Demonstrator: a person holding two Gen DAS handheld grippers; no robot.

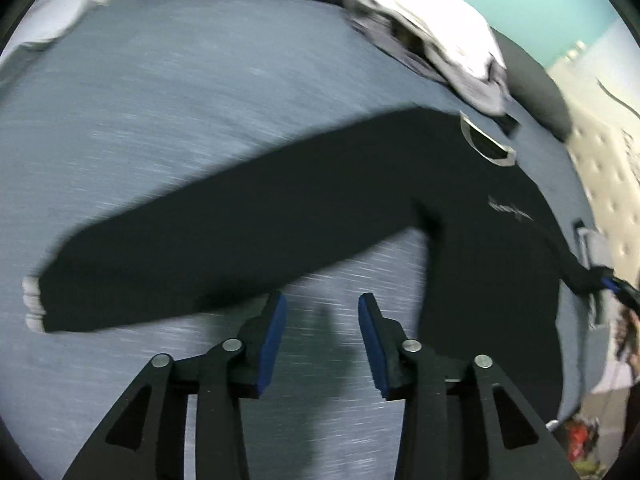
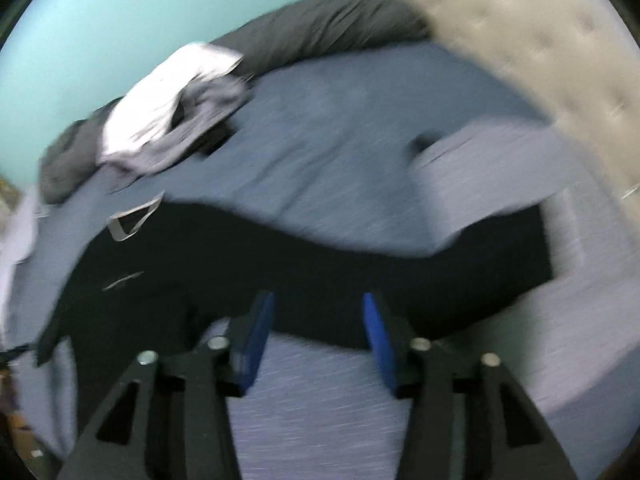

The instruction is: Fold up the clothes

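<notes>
Both grippers hover over a spread black top on the bed.

The left gripper [image 1: 322, 308] and right gripper [image 2: 319, 307] have fingers parted wide, holding nothing. One black long-sleeved top [image 1: 460, 216] lies flat on the blue bed [image 1: 160, 120], both sleeves out. Likely a sleeve fold: pinch cuff and shoulder, keep the crease straight. One pale clothes heap [image 1: 432, 36] sits beyond.

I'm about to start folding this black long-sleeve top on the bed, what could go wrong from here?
Both the left gripper and right gripper are open and empty above the blue sheet, so a pinch might catch sheet along with the black top. The light clothes pile lies close to the collar and could get dragged in.
</notes>
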